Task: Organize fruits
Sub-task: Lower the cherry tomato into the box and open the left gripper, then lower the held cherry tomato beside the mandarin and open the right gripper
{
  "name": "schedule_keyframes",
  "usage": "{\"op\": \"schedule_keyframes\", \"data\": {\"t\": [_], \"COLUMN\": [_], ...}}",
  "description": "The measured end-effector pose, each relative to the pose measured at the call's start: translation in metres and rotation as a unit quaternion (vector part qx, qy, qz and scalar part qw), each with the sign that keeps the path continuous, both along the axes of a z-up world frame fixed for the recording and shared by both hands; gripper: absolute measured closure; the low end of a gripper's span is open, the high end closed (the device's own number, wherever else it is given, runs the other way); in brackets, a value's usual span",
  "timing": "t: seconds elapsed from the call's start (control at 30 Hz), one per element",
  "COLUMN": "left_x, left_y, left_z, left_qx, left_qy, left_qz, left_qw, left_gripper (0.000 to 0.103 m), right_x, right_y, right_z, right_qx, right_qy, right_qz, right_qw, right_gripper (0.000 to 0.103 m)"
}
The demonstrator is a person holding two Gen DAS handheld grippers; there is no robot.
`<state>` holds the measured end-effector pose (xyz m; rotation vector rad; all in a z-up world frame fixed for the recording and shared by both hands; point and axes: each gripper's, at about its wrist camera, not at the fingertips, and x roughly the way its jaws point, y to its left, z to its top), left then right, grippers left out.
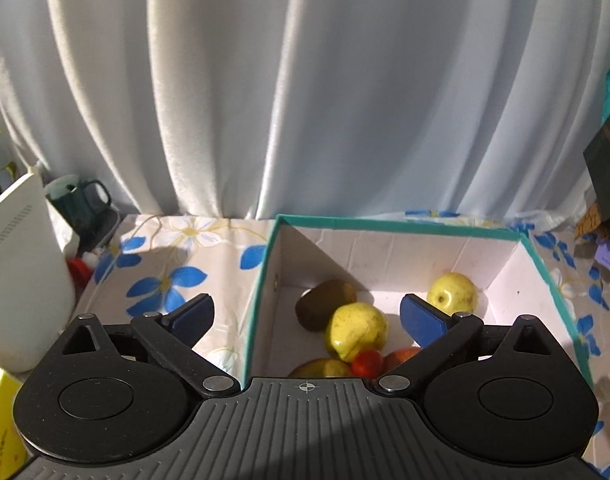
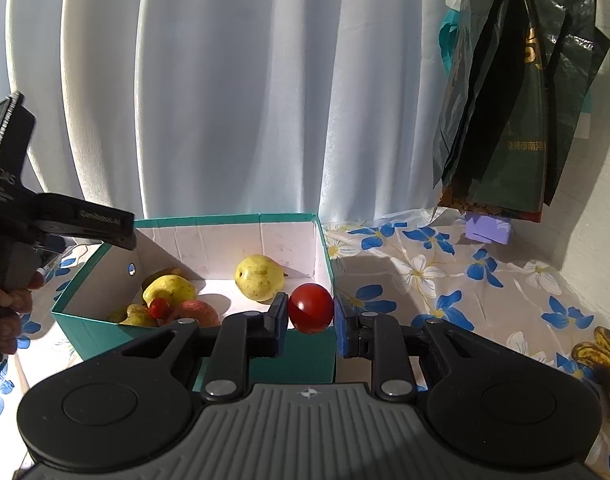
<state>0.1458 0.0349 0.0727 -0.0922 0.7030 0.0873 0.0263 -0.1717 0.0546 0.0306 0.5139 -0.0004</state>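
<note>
Clamping a red tomato over the teal box's near corner, the right claw has yet to drop it. Empty, the left claw gapes wide above pears, kiwi and apples already boxed; bananas wait on the table.

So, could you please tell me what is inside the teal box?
The teal box holds a kiwi, two yellow pears, a small tomato and an apple. The left gripper covers the near corner.
</note>
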Motion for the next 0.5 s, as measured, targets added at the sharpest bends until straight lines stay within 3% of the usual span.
{"op": "schedule_keyframes", "data": {"t": [0.23, 0.5], "left_x": [-0.025, -0.043], "left_y": [0.011, 0.0], "left_z": [0.003, -0.012], "left_qx": [-0.013, 0.016], "left_qy": [0.023, 0.052], "left_qz": [0.008, -0.008], "left_qw": [0.9996, 0.9985], "left_gripper": [0.0, 0.0], "right_x": [-0.003, -0.008], "right_y": [0.007, 0.013], "right_z": [0.004, 0.009], "right_qx": [-0.003, -0.006], "right_qy": [-0.009, -0.014], "right_qz": [0.013, 0.028], "right_qw": [1.0, 0.999], "right_gripper": [0.08, 0.08]}}
